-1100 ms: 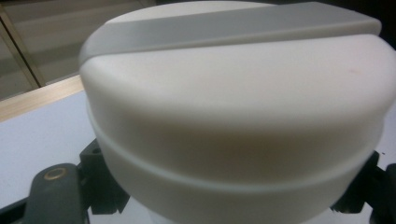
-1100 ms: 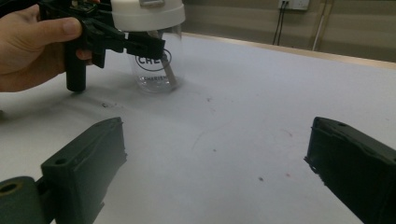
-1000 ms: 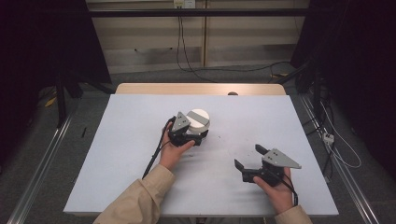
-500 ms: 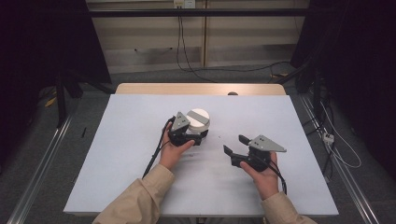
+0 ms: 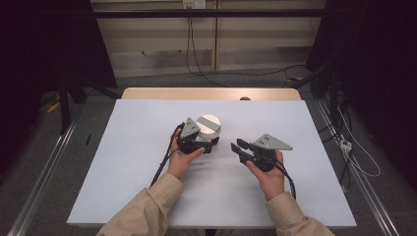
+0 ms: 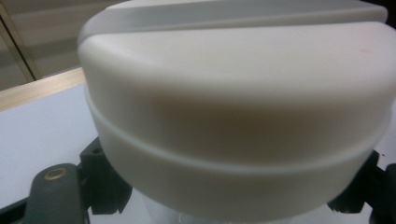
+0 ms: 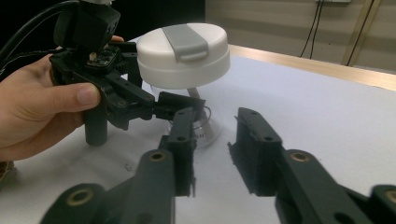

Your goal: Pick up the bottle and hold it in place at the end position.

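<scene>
White-covered table (dark surroundings)

The white-lidded cup is gripped at its clear base by the left gripper; the right gripper, jaws just closing on nothing, is pointed at it.

A pale blue-grey table fills the middle, a wooden strip running along its far edge. Grey floor spreads around it, metal rails lying along both sides. Black curtains hang left and right. At the back, a beige wall, cables dangling down it onto the floor.
</scene>
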`<state>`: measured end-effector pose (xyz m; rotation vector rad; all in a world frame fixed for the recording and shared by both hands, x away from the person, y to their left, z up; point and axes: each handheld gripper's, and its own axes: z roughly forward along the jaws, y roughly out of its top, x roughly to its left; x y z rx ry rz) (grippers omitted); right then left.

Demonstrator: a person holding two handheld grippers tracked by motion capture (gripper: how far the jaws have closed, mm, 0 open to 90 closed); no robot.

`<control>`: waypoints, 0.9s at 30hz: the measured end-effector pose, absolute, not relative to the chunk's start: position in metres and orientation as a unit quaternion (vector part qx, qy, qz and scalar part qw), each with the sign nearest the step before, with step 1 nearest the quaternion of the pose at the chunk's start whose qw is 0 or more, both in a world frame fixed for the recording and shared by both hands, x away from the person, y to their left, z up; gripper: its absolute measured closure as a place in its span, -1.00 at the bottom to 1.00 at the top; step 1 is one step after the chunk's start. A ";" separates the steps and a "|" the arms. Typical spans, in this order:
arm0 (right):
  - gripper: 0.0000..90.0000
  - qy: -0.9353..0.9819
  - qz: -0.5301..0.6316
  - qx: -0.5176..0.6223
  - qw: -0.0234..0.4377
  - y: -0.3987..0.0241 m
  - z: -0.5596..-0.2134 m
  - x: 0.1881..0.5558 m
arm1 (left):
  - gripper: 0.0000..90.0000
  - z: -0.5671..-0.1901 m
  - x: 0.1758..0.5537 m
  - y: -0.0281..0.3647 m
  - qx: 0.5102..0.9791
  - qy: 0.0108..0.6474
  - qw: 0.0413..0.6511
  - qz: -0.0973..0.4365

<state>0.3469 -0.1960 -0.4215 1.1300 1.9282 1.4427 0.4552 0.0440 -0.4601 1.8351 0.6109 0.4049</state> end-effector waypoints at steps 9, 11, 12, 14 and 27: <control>0.94 0.710 0.530 0.406 0.225 -0.189 -0.418 0.353 | -0.59 -0.460 0.455 0.044 0.775 0.259 0.550 0.169; 0.96 0.711 0.530 0.405 0.222 -0.188 -0.418 0.354 | -0.59 -0.460 0.455 0.044 0.776 0.259 0.550 0.170; 0.96 0.711 0.530 0.405 0.222 -0.188 -0.418 0.354 | -0.59 -0.460 0.455 0.044 0.776 0.259 0.550 0.170; 0.99 0.715 0.527 0.405 0.217 -0.187 -0.419 0.357 | -0.59 -0.460 0.455 0.044 0.776 0.259 0.550 0.170; 1.00 0.724 0.518 0.402 0.214 -0.176 -0.417 0.367 | -0.59 -0.461 0.455 0.044 0.776 0.258 0.549 0.171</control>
